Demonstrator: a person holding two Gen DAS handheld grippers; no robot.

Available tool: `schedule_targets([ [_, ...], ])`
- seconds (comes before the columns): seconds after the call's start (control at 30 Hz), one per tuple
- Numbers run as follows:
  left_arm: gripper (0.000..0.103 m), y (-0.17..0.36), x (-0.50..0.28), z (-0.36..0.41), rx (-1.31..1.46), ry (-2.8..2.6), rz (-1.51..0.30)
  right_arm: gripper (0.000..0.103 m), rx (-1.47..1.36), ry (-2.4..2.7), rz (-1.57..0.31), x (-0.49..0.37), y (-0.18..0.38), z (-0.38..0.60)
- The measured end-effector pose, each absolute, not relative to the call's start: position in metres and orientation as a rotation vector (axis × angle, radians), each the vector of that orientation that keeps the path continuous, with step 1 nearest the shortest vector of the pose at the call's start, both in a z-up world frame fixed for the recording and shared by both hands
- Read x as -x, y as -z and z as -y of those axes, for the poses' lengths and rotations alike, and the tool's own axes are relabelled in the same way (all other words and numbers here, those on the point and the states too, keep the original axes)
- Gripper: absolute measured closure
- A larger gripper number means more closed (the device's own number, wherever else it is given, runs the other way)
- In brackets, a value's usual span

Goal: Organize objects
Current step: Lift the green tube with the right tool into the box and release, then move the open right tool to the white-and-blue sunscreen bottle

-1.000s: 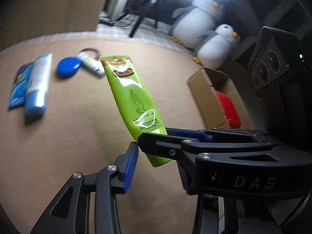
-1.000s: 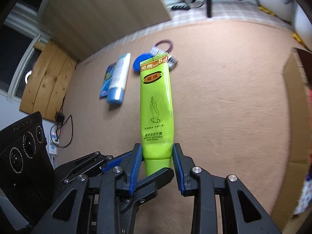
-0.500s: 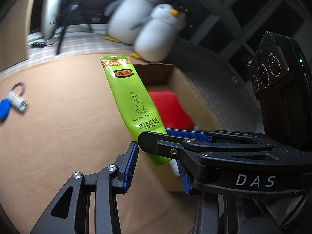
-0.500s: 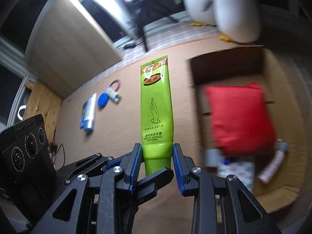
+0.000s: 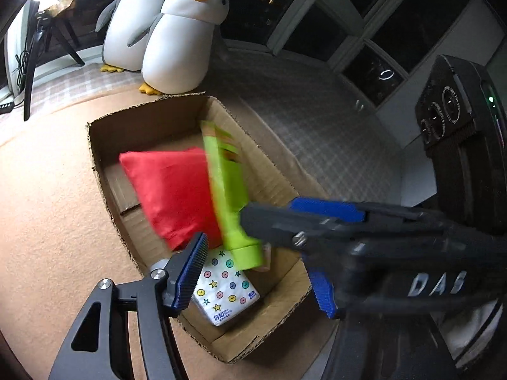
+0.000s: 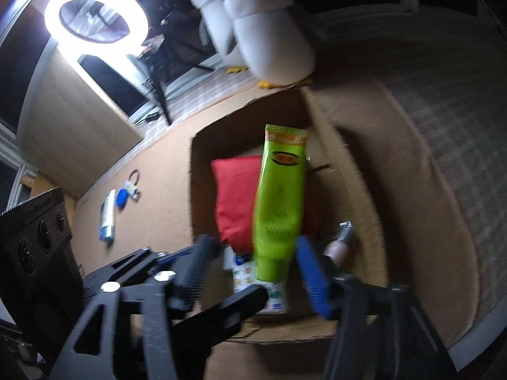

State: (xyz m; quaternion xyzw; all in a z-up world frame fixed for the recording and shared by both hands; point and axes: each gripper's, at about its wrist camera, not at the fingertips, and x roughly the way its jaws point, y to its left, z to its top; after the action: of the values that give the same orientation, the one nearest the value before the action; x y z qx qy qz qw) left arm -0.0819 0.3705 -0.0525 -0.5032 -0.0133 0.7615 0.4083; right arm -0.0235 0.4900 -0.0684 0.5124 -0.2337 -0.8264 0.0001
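Observation:
A green hand-cream tube point(image 6: 280, 202) hangs, blurred, over an open cardboard box point(image 6: 358, 171), between the spread jaws of my right gripper point(image 6: 253, 272), which is open and not touching it. The tube also shows in the left wrist view point(image 5: 229, 196), cap end down, over the box point(image 5: 104, 171). My left gripper point(image 5: 256, 278) is open and empty beside it, near the box's front end. In the box lie a red pouch point(image 5: 171, 196) and a white tissue pack with coloured dots point(image 5: 221, 288).
Two plush penguins point(image 5: 180, 34) stand behind the box. On the tan carpet to the left lie a white-and-blue tube point(image 6: 107, 218), a blue round tag point(image 6: 121, 199) and a key ring. A small bottle point(image 6: 340, 247) lies in the box. A ring light point(image 6: 95, 15) glows behind.
Both grippers swung right, from the loose items on the carpet to above the box. My right gripper's jaws opened and let go of the green tube, which is tilting and dropping.

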Motion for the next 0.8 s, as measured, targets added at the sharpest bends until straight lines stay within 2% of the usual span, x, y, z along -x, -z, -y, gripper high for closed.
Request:
schedule_targets([
  [0.37, 0.038, 0.056, 0.086, -0.311, 1.306, -2.005, 0.102, 0.042, -1.559, 2.663, 0.678, 0.021, 0.064, -0.481],
  [0.8, 0.038, 0.057, 0.105, -0.176, 1.366, -2.204, 0.24, 0.04, -1.475, 2.599, 0.555, 0.042, 0.065, -0.401],
])
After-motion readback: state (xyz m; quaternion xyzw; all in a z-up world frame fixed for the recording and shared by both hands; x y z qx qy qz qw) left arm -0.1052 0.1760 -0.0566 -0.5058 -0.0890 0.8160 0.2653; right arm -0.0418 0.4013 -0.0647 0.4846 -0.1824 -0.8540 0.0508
